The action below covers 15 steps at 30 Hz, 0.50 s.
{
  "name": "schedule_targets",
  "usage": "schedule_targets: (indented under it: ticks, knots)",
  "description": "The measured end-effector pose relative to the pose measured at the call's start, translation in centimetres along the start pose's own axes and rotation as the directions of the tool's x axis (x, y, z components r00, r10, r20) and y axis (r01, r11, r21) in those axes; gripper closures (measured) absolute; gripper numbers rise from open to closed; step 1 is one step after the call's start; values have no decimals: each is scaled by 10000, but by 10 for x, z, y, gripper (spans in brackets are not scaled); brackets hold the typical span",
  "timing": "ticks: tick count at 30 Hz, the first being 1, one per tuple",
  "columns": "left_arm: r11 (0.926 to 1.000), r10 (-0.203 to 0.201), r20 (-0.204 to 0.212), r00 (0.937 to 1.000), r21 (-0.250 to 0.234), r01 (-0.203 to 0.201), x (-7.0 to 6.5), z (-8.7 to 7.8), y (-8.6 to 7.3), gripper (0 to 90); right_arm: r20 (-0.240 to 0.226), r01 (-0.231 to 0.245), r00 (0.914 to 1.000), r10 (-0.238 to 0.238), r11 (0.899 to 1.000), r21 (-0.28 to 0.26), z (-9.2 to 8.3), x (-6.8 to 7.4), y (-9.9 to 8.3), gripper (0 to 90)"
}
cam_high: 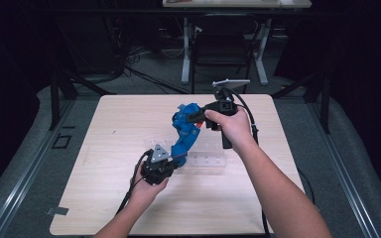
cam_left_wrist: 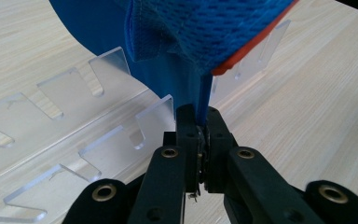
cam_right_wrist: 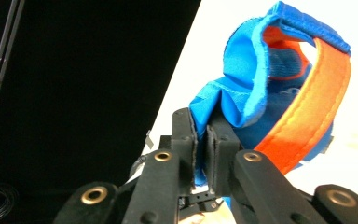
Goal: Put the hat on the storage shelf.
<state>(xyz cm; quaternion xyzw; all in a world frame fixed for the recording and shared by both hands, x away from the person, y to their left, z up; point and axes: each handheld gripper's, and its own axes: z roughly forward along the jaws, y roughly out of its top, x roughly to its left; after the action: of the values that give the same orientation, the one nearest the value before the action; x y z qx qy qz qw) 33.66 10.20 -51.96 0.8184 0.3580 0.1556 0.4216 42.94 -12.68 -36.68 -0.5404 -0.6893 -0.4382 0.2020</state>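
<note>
Both grippers, left (cam_high: pixel 174 159) & right (cam_high: pixel 192 118), pinch blue cloth (cam_high: pixel 184 130) above clear rack (cam_high: pixel 206 161); keep tension even, lift w/o snagging.

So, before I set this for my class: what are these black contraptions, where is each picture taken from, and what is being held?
A person holds a hand-held two-jaw gripper in each hand: the left gripper and the right gripper. The high view looks down on a wooden table. The other two pictures come from cameras riding on each gripper, looking along its black jaws. Both grippers are shut on a blue mesh garment with orange trim, stretched between them above the table. Beneath it lies a clear acrylic rack with slots.
</note>
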Motion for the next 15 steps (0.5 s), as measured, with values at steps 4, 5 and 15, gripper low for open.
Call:
schedule_targets:
  ticks: [4, 5, 15]
  knots:
    - [10000, -4, -3, 10000, -3, 4, 1, 0, 0, 882, 26, -130, 9999, 131, 9997, -225, -8, -6, -1, 768]
    - [10000, -43, -47, 10000, -15, 43, 0, 0, -1, 882, 2, -174, 9998, 174, 9993, -328, -10, -8, -1, 767]
    - [10000, -46, -1, 10000, -18, 46, 1, 0, -1, 882, 312, -218, 9992, 235, 9983, -538, -23, -15, -2, 744]
